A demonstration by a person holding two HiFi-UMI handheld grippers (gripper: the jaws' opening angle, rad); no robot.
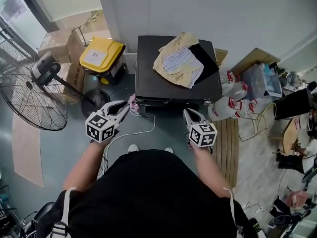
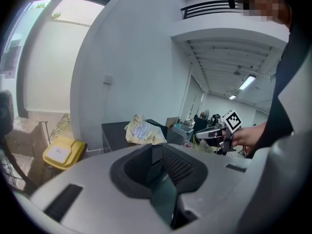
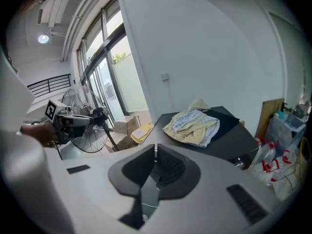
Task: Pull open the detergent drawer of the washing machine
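A person in a black shirt (image 1: 148,192) stands over a black, box-shaped washing machine (image 1: 148,68) with a heap of yellow and checked cloth (image 1: 179,61) on its lid. The left gripper (image 1: 120,111) hangs near the machine's front left corner, jaws all but together and empty. The right gripper (image 1: 189,115), fully closed on nothing, sits before the front right. The step in hand appears to be the approach. The detergent drawer, presumably on the front face, cannot be made out, and nothing juts from that edge. Next, one gripper must part its jaws, find the drawer's lip and grip it.
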